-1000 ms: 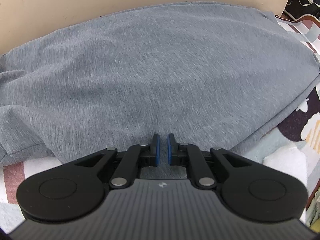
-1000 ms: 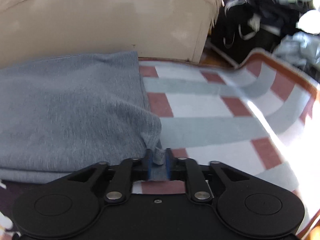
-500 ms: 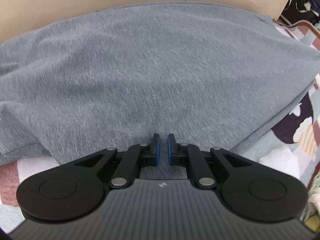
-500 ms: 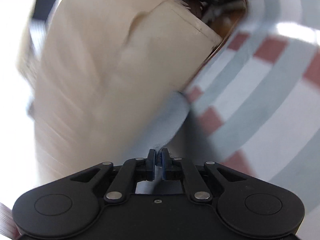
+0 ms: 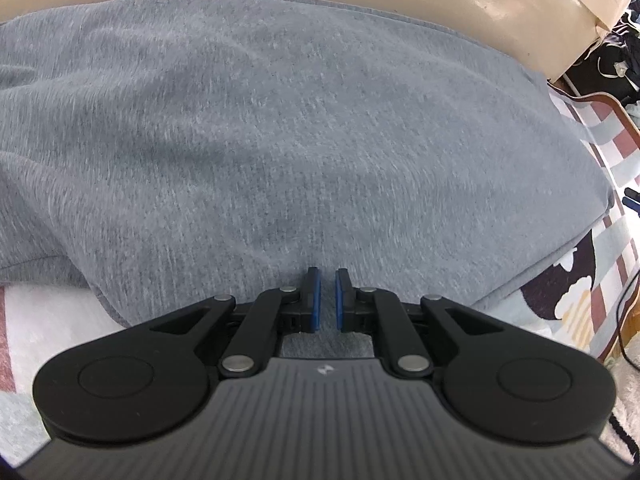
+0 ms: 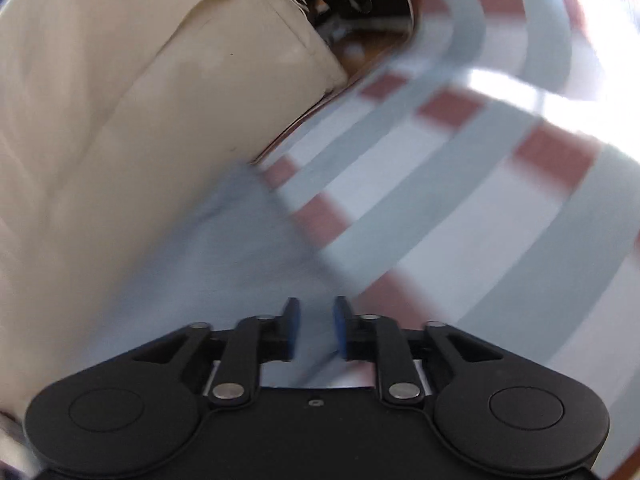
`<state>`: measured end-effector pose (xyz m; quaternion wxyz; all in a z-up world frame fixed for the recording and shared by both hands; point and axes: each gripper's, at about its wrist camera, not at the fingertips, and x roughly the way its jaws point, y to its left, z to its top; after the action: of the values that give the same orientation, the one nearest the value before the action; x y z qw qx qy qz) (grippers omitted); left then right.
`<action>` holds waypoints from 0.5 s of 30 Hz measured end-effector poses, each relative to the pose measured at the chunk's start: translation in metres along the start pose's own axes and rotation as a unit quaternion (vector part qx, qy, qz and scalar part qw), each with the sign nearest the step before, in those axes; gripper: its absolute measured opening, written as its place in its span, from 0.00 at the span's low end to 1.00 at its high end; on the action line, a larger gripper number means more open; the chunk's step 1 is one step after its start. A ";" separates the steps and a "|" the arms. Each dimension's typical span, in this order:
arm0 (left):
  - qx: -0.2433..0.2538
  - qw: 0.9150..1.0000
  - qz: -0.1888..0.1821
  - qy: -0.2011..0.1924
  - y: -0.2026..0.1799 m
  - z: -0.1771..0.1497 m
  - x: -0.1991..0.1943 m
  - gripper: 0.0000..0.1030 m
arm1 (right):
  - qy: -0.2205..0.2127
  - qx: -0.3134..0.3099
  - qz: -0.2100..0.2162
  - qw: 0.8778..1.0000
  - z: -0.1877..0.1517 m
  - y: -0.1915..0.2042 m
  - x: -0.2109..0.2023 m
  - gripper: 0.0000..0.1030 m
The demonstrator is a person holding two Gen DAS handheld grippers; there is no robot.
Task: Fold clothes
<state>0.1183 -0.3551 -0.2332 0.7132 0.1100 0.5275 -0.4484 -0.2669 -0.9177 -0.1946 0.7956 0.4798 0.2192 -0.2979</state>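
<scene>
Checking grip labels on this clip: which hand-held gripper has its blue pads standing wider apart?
The right hand-held gripper: its jaws have just opened over the grey garment. The left hand-held gripper is nearly closed on it.

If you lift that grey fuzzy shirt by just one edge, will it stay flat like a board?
Probably not. The grey knit garment lies in soft wrinkles and rounded folds on the checked red, grey and white blanket, so it looks floppy and would likely droop. Its fuzzy surface suggests it won't slip easily. It seems light, though doubled layers add some bulk.
</scene>
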 end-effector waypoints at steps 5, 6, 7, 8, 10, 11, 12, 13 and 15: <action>-0.018 1.000 -0.009 0.000 0.004 0.002 -0.002 0.08 | 0.035 0.071 0.014 0.997 -0.022 -0.009 0.032 0.28; -0.022 1.000 -0.012 0.001 0.006 0.002 -0.002 0.08 | 0.042 0.082 0.014 0.996 -0.026 -0.011 0.038 0.28; -0.027 1.000 -0.015 0.002 0.007 0.002 -0.003 0.08 | 0.048 0.094 0.017 0.994 -0.030 -0.013 0.044 0.28; -0.030 0.999 -0.017 0.003 0.008 0.003 -0.003 0.08 | 0.050 0.108 0.025 0.993 -0.034 -0.015 0.049 0.30; -0.033 0.999 -0.018 0.004 0.009 0.003 -0.002 0.08 | 0.041 0.125 0.042 0.990 -0.041 -0.016 0.054 0.32; -0.034 0.999 -0.018 0.005 0.009 0.004 -0.002 0.08 | 0.034 0.130 0.047 0.990 -0.043 -0.017 0.057 0.33; -0.034 0.999 -0.018 0.005 0.009 0.004 -0.002 0.08 | 0.025 0.134 0.052 0.989 -0.043 -0.018 0.060 0.33; -0.033 0.999 -0.018 0.005 0.009 0.003 -0.003 0.08 | 0.016 0.141 0.060 0.988 -0.043 -0.019 0.064 0.33; -0.032 0.999 -0.017 0.004 0.008 0.003 -0.003 0.08 | -0.012 0.153 0.059 0.986 -0.037 -0.021 0.070 0.32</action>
<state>0.1265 -0.3508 -0.2325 0.7066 0.0801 0.5460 -0.4430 -0.2322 -0.9109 -0.2685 0.7312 0.6046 0.1329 -0.2867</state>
